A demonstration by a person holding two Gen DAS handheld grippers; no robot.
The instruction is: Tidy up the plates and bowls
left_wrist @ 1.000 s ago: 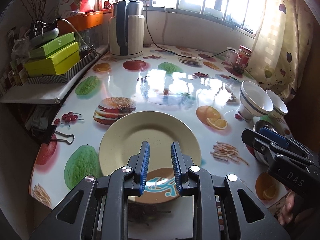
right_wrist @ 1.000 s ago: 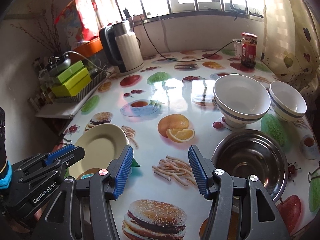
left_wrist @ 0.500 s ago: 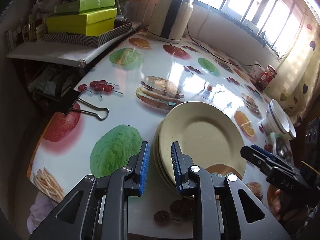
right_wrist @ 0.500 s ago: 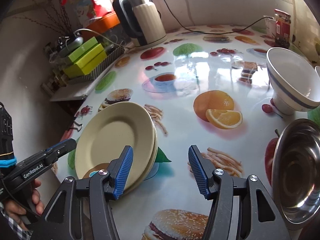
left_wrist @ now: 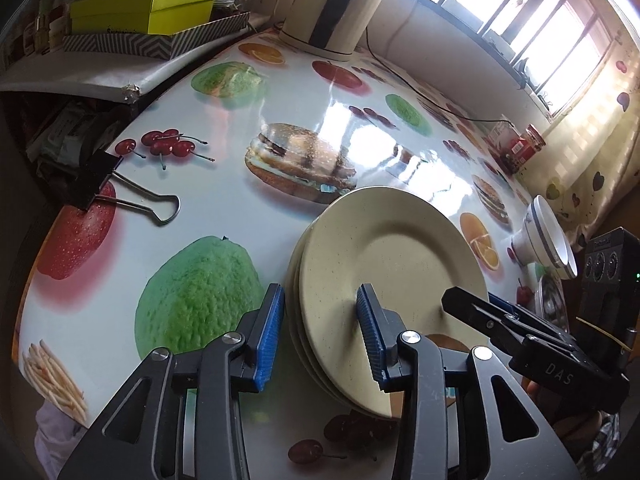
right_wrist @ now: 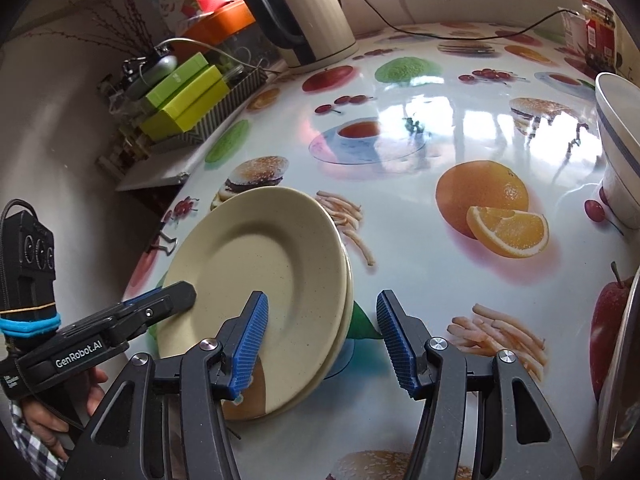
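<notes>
The left gripper [left_wrist: 320, 336] has its blue-padded jaws opening, straddling the near-left rim of the stack of plates [left_wrist: 384, 264]; a gap shows between each pad and the rim, so nothing is pinched. The right gripper [right_wrist: 322, 340] has its jaws closing around the stack's opposite rim [right_wrist: 260, 276], one pad over the top plate's face, the other outside the edge and clear of it.

The beige plates sit nested together near the front edge of the table [right_wrist: 420, 272], which wears a glossy cloth printed with fruit and burgers. The plates look gathered already. The white bowl [right_wrist: 618, 152], a second white bowl and the steel bowl [left_wrist: 552, 304] stand apart at the right and probably remain to be sorted.

Readable writing: "GenRobot.AI" on the left gripper's body and "DAS" on the right's.
</notes>
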